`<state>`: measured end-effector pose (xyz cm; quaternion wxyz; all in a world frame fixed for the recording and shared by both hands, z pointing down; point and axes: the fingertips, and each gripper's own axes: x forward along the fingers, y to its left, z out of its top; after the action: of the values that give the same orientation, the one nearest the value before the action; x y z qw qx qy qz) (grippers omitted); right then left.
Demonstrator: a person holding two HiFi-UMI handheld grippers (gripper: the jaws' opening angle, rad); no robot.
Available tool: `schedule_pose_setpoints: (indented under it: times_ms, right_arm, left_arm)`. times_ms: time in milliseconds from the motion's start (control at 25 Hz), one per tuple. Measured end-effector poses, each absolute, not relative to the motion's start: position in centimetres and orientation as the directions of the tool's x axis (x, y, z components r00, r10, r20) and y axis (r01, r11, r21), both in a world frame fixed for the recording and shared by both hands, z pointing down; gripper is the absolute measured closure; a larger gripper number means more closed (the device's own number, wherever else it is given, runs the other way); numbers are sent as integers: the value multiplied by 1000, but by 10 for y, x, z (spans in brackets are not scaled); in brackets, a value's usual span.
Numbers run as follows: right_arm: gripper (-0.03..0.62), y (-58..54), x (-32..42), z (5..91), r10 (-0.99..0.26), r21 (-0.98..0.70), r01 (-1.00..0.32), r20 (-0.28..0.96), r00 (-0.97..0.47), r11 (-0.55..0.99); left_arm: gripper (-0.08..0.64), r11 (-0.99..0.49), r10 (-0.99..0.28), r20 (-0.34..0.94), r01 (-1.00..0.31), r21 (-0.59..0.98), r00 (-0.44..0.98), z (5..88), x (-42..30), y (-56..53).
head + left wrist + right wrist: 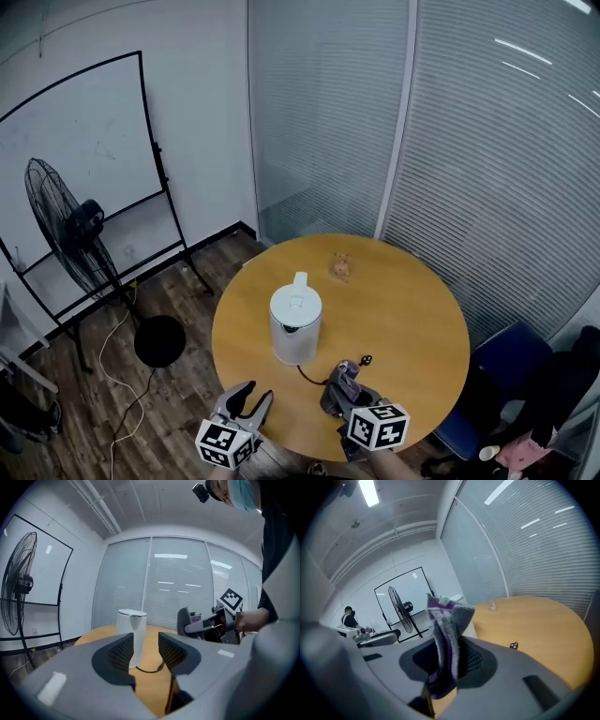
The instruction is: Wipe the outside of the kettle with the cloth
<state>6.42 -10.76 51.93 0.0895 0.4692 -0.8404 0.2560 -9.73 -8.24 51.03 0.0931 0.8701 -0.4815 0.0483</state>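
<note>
1. Head view: kettle [296, 328] upright, mid-bench [412, 319].
2. Near kettle, at its near left: left gripper [257, 392], jaws apart, empty.
3. Near kettle, at its near right: right gripper [345, 373], clamped on cloth [445, 639].

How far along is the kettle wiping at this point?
Done: the cloth is picked up, clamped in the right gripper. In hand: both grippers hover at the near edge of the table, left gripper open and empty. Left: all the wiping; the cloth is clear of the kettle.
</note>
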Motion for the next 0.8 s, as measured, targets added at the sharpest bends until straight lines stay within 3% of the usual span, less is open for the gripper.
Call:
schedule_pose_setpoints:
  times_ms: [200,480,800]
  right_arm:
    - [495,-133,62,510,-722,-334,-804,359,-592,493]
    - [495,-167,49,505,-735,-346,-801,332,-591,488]
    - [495,-203,26,496,-785,-370,-829,311,-536,420]
  left_arm:
    - [410,-476,-859,172,-876,83,483,506,-96,-95]
    - [383,-539,-833,166,-842,-26,528,492,-97,-134]
    - [283,-748,-664,269,-614,-253,698,493,-80,-183]
